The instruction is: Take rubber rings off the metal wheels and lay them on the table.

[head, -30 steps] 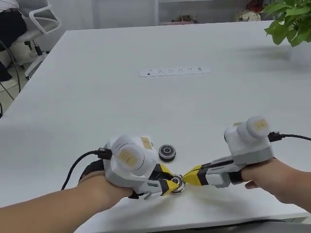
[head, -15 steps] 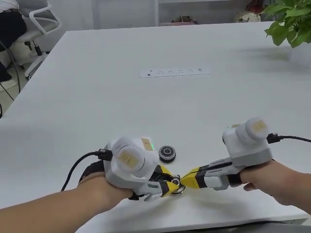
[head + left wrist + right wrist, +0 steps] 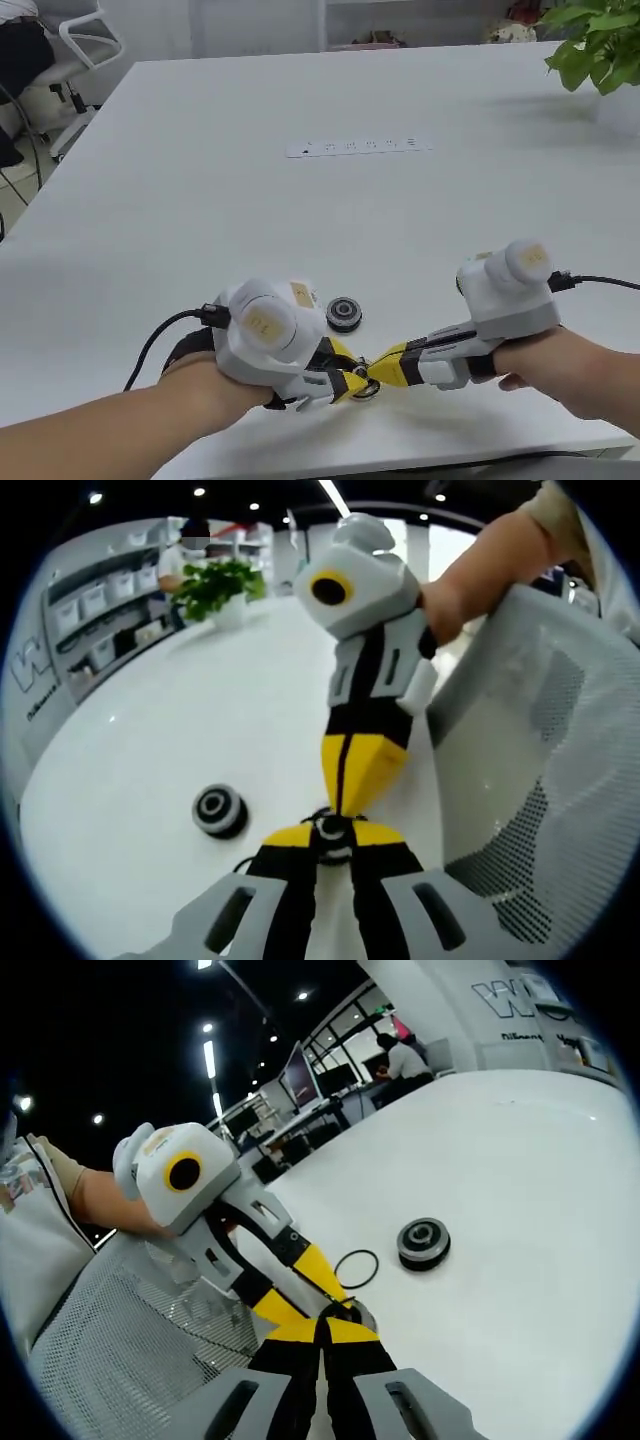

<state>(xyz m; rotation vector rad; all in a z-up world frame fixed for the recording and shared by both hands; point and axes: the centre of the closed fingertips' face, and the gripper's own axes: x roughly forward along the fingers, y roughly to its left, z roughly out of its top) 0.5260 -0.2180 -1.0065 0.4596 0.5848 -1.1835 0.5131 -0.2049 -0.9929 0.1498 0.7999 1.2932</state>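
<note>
Metal wheel (image 3: 331, 826) clamped in left tool (image 3: 330, 838) | right tool (image 3: 322, 1325) pinching its rubber ring (image 3: 338, 1306)

Bright ceiling lamps (image 3: 210, 1058) — soft shadows, fisheye warp at edges.

The head view looks forward and down across the table (image 3: 300, 220) from its near edge; each gripper view runs low along its own jaws, left gripper (image 3: 348, 384) and right gripper (image 3: 377, 371) closely face to face. All three share the loose wheel (image 3: 344, 313).
</note>
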